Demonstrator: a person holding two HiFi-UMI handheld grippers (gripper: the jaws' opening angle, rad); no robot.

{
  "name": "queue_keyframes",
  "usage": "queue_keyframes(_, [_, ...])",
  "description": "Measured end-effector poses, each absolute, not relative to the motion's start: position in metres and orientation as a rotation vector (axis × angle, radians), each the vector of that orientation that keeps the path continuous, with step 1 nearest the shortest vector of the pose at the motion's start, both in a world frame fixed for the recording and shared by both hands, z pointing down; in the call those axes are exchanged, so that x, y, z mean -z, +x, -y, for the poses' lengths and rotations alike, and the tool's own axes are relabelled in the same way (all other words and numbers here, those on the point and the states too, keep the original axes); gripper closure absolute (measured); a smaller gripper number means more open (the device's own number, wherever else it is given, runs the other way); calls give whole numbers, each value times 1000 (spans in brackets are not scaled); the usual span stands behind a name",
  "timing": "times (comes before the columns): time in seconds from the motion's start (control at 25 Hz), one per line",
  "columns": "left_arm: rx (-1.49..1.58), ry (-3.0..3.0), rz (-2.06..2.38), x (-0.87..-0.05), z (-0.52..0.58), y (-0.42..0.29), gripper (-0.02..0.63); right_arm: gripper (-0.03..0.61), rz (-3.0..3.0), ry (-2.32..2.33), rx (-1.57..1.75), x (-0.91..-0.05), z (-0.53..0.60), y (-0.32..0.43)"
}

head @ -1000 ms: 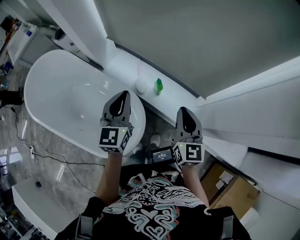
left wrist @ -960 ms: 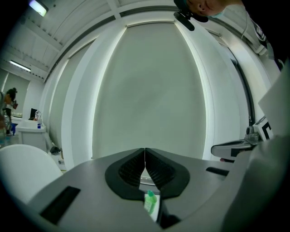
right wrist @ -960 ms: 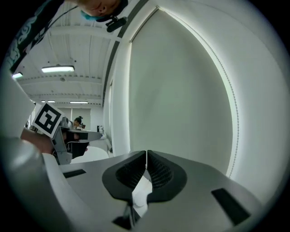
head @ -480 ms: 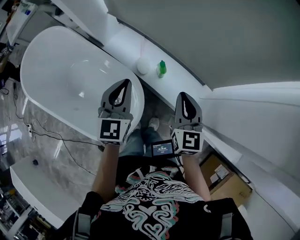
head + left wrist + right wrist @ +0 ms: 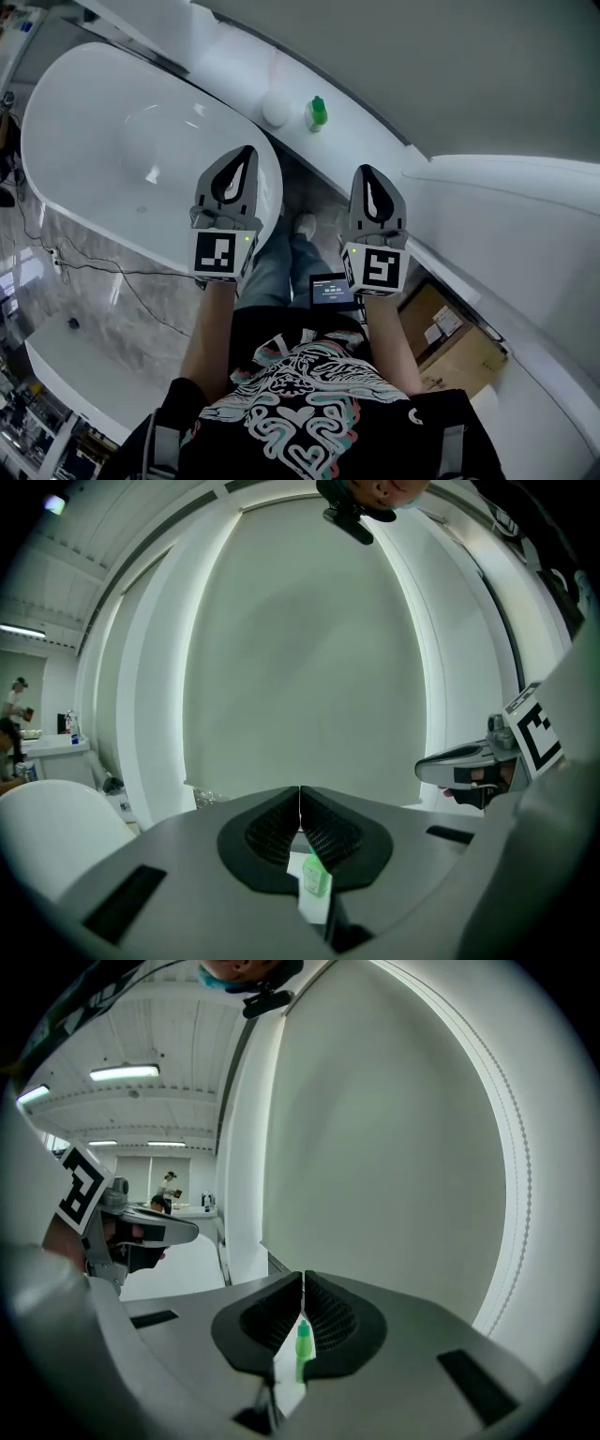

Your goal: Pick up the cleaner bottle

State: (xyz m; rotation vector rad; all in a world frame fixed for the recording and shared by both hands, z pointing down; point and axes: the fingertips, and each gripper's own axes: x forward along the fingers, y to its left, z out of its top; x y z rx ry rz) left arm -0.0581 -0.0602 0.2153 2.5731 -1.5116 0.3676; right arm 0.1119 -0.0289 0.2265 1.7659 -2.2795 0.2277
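Left tongs (image 5: 300, 801) are pressed together, tips meeting along a thin line, and I see nothing pinched. Right tongs (image 5: 303, 1288) are the same: pads closed on each other, empty. In the head view both sets are held out side by side in the air, apart from each other, the left over the rim of the white bathtub (image 5: 103, 150), the right over the gap between the tub and the wall. The cleaner bottle (image 5: 317, 113), green with a green cap, stands upright on the white ledge (image 5: 234, 70) behind the tub, well beyond both tips and touched by neither. A round white object (image 5: 276, 108) sits just beside it on the ledge. In each gripper view the bottle shows small, low in the notch behind the closed tips.
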Motion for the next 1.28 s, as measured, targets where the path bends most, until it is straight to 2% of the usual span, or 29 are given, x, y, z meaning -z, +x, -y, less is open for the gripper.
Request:
queue_keyframes(0.28, [-255, 2579, 1493, -240, 76, -56, 595, 548, 2258, 1762, -273, -270, 47, 109])
queue_keyframes(1.28, [-362, 2481, 1468, -381, 88, -62, 595, 548, 2317, 1694, -298, -386, 73, 86])
